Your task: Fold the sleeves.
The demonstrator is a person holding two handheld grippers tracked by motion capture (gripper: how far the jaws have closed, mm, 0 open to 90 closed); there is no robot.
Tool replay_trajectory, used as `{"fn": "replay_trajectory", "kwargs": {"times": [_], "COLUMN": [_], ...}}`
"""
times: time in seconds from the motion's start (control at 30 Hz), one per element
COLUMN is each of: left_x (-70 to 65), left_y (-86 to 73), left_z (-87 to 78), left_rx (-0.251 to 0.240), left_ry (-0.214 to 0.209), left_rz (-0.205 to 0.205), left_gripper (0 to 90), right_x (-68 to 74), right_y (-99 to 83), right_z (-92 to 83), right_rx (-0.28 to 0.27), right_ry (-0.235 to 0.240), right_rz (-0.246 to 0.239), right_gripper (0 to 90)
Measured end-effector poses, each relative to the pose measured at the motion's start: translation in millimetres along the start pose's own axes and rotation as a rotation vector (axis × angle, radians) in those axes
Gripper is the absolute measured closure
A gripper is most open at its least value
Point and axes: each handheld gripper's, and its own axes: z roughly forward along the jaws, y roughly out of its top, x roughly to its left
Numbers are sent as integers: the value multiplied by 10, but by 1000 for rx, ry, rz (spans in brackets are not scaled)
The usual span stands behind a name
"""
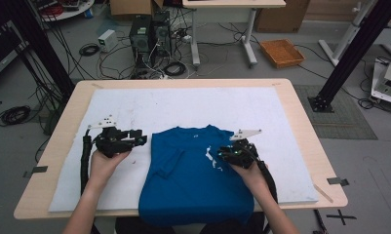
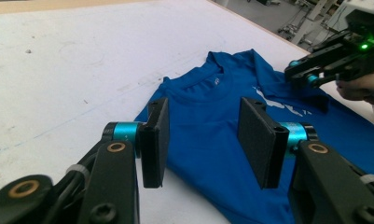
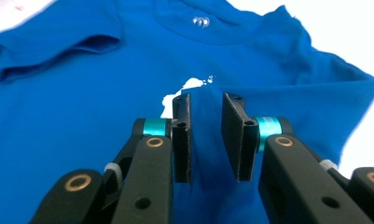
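With a raised ridge of the blue T-shirt [image 3: 105, 70] standing between the right gripper [image 3: 207, 135]'s slightly parted, unclenched fingers and the left gripper [image 2: 208, 140]'s fingers spread empty above its sleeve edge, a shallow pinch could let the fabric slide free.

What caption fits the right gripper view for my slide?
Right gripper, jaws slightly apart, over a raised fold of the blue T-shirt near its white print.

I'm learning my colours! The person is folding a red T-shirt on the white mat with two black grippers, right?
Not quite: the T-shirt is blue, not red, as the high view shows. The rest holds: it lies on the white mat, with the left gripper and right gripper at it.
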Motion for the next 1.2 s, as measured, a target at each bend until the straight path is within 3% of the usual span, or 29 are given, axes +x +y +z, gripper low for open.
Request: {"fn": "replay_trajectory", "kwargs": {"times": [0.13,0.27,0.47,0.6,0.93,1.2], "left_x": [0,-3,-5,0,-6,-8], "left_y": [1,3,4,3,1,0], "left_z": [-3,1,-1,-4,11,20], "left_rx": [3,3,5,2,7,6], "left_ry": [-1,-2,-1,-2,-7,-7], "left_rz": [5,6,7,4,3,1], "left_gripper": [540,540,540,540,540,532], "right_x": [34,55,106,120,160,137], "right_y": [16,40,45,60,123,149], "right_z": [136,154,154,110,125,188], "right_rx": [60,61,57,22,1,-16], "right_ry": [-37,-58,-88,-75,-27,-41], "right_rz": [-24,-46,-81,-73,-51,-18], "right_gripper": [750,769,887,892,894,847]}}
